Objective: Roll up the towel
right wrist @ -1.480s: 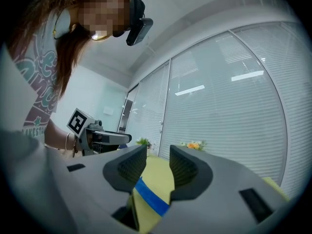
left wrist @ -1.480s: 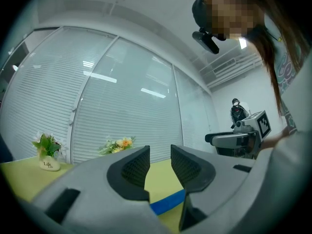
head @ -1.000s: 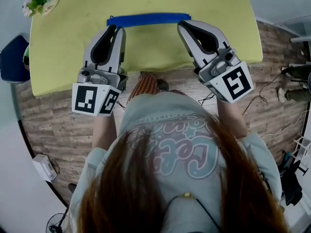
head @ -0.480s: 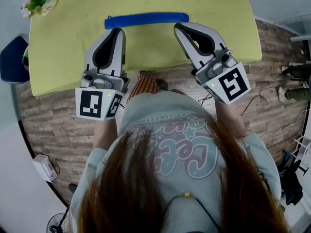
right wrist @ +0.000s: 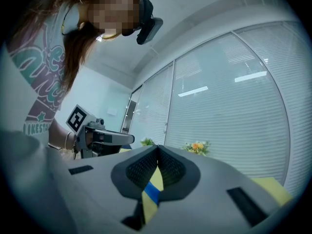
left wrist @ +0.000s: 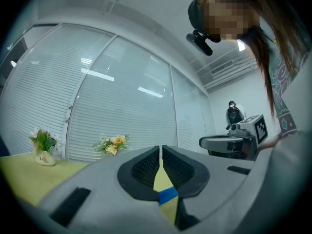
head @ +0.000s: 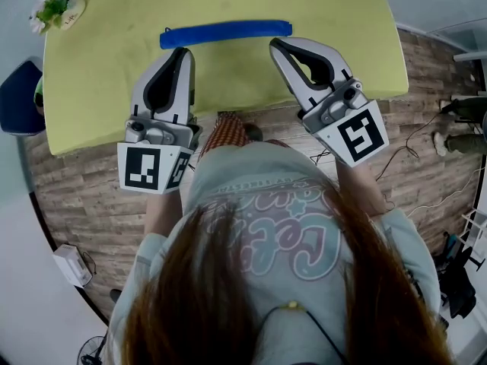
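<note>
Since the towel (head: 226, 33) lies as a long, narrow blue band across the yellow-green table (head: 106, 90), just beyond both sets of tong tips, you have it within easy reach; whether it is a tight roll or only a loose one I cannot tell from above. Your left gripper (head: 183, 50) has just been closing its jaws, and they stand all but together, a thin slit between the pads and nothing in it; your right gripper (head: 275, 42) has its jaws fully together, likewise empty; both point across the table, close to the towel's near side but apart from it, one toward each end.

Judge the cloth as light, soft and limp; it should give under the pads and not slip, yet a roll of it will likely slacken if you pinch one layer only; better to take it near the two ends, through the full thickness, with both hands even so that it does not skew.

For room, the tabletop past the towel is bare; the flower pot (head: 55, 7) sits at the far left corner, well apart; the near edge runs under the gripper bodies, so work away from yourself, not toward the drop to the wooden floor (head: 68, 181).
</note>
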The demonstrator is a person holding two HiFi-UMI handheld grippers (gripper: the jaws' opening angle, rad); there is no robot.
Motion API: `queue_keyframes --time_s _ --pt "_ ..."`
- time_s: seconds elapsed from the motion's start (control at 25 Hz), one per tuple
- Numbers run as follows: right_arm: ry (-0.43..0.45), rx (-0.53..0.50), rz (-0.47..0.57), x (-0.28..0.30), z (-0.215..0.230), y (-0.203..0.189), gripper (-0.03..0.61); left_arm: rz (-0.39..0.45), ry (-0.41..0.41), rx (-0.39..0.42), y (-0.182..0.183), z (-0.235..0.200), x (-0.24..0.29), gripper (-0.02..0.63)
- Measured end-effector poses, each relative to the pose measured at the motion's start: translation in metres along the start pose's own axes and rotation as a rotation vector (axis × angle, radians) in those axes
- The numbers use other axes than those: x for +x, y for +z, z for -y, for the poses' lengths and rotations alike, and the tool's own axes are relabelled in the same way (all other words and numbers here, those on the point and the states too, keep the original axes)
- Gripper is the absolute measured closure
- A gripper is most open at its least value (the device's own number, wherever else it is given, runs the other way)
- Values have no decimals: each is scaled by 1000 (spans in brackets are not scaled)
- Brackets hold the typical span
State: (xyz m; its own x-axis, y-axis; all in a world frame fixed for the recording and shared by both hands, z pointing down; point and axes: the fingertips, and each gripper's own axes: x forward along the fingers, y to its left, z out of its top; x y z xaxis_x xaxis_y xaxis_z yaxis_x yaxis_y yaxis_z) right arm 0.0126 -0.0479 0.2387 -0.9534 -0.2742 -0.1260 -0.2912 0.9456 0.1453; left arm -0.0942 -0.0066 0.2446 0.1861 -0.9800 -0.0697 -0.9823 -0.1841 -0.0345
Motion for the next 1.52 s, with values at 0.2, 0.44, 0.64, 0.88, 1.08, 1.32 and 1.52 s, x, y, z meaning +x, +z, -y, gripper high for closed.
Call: queue_keyframes --time_s 0.2,0.44,0.64,0.88,1.08,1.32,1.52 --pt "-2 0 1 1 1 -1 574 0 2 -4 0 0 -1 588" --pt "-9 -34 -11 0 0 -1 574 5 3 -3 1 -1 -6 588" --pt "-5 -104 -33 0 -2 -3 574 8 14 2 1 -5 -7 588" --pt "-3 -100 -42 -1 -2 -6 574 15 18 7 5 -6 -7 588" --pt "-6 -106 -35 0 -1 -2 574 12 15 13 6 -5 -6 588" --pt "-15 -100 -30 -1 0 -3 574 18 12 15 5 -4 -6 588" --pt "-17 -99 -33 -2 1 -3 574 19 15 12 5 -4 -5 588"
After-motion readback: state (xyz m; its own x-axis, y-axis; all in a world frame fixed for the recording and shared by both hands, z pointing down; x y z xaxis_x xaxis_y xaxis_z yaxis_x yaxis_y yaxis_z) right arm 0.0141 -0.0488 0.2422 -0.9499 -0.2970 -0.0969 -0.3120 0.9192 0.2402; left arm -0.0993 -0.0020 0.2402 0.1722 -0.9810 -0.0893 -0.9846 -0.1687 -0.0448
